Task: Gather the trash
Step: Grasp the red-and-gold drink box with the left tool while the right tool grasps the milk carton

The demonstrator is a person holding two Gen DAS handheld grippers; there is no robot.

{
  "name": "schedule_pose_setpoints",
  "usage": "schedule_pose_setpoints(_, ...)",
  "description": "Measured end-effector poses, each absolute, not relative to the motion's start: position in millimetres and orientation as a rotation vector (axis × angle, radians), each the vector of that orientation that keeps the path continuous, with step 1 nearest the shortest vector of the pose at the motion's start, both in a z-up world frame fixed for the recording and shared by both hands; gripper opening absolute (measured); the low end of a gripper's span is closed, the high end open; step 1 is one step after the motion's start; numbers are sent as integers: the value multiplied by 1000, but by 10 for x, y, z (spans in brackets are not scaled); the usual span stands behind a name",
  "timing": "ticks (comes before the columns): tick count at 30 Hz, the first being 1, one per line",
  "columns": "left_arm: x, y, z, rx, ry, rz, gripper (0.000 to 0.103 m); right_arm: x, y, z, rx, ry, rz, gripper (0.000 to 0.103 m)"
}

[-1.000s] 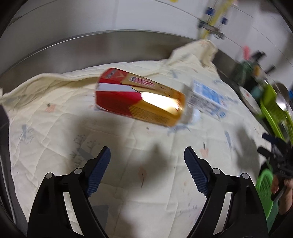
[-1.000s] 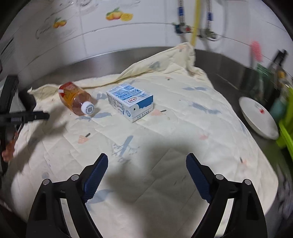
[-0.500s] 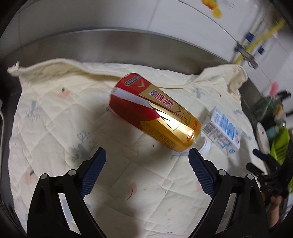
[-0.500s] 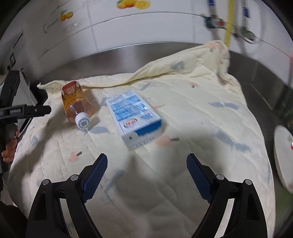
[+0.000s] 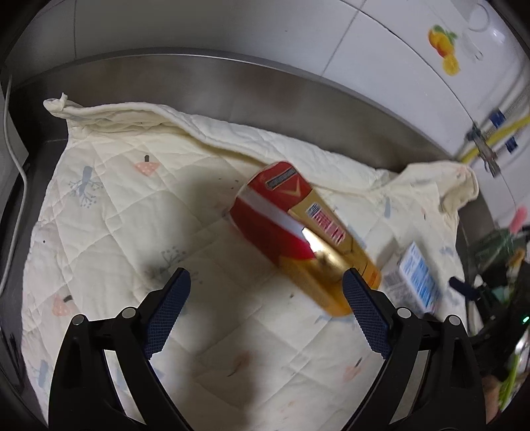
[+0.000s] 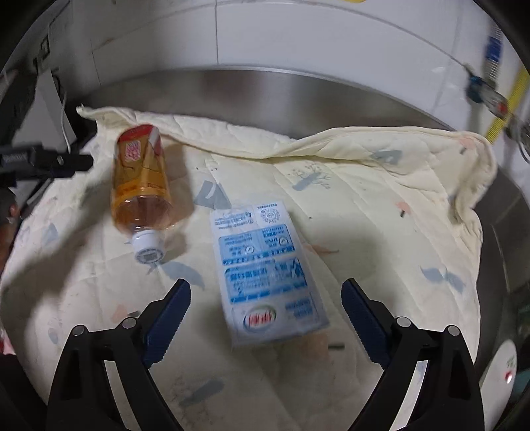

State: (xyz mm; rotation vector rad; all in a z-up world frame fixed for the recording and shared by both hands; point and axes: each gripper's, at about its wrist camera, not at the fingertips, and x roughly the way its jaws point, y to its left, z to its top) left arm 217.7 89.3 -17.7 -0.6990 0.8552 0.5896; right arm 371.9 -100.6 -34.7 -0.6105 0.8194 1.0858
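A plastic drink bottle (image 5: 304,232) with a red and gold label lies on its side on the cream quilted cloth (image 5: 132,205); it also shows in the right wrist view (image 6: 142,185), white cap toward me. A blue and white milk carton (image 6: 265,275) lies flat beside it, and shows at the right in the left wrist view (image 5: 417,278). My left gripper (image 5: 265,308) is open and empty, its right finger close to the bottle's lower end. My right gripper (image 6: 265,318) is open and empty, with the carton's near end between its fingers.
The cloth covers a steel counter (image 6: 265,89) below a white tiled wall (image 5: 232,26). A white plate (image 6: 503,368) sits at the right edge. The left gripper's body (image 6: 39,159) shows at the left. Green items (image 5: 510,368) stand far right.
Both grippers have moved closer. The bottle has shifted right and lower in the left view. The carton has come between the right gripper's fingers.
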Motion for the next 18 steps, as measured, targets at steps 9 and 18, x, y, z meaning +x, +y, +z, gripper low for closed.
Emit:
schedule_pose_setpoints(9, 2489, 1000, -257, -822, 851, 717, 94, 3869, -719, -509, -649, 856, 1073, 89)
schedule_pose_setpoints(18, 2863, 1017, -336, -885, 875, 765, 95, 3967, -589, -633, -649, 906, 1090, 80)
